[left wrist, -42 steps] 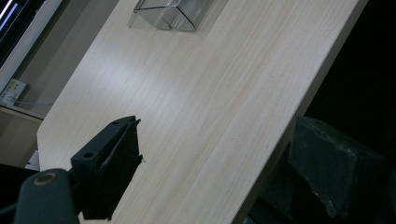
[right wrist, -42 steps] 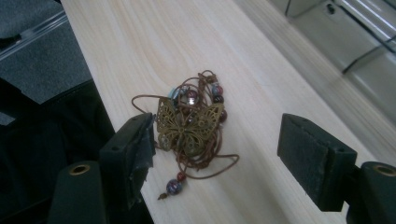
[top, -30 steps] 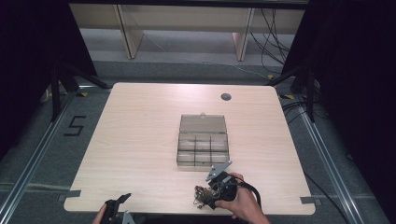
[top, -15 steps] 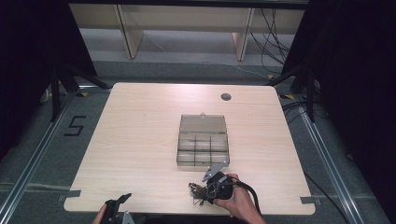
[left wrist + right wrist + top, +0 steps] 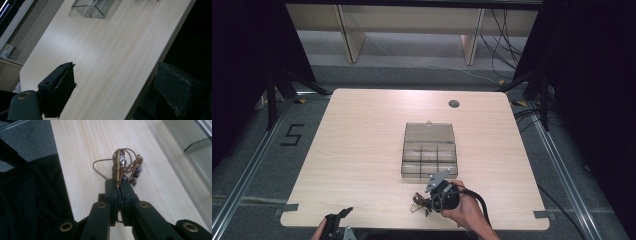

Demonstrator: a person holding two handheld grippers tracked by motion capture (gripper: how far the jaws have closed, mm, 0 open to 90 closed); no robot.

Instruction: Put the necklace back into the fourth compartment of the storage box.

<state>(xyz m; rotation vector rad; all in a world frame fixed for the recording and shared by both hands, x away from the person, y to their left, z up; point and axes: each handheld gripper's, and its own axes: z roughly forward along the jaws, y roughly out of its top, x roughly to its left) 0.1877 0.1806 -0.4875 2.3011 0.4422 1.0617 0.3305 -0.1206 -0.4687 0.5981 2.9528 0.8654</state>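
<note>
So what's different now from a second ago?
The right gripper has just been closing and is now shut on the beaded cord bundle. The left gripper stayed open at the table's near edge; the clear box did not move.

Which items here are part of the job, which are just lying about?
In the job: beaded cord necklace, pinched in the right claw; clear compartment box, lid open.
Lying about: left claw, open and idle at the table edge; grommet hole.
</note>
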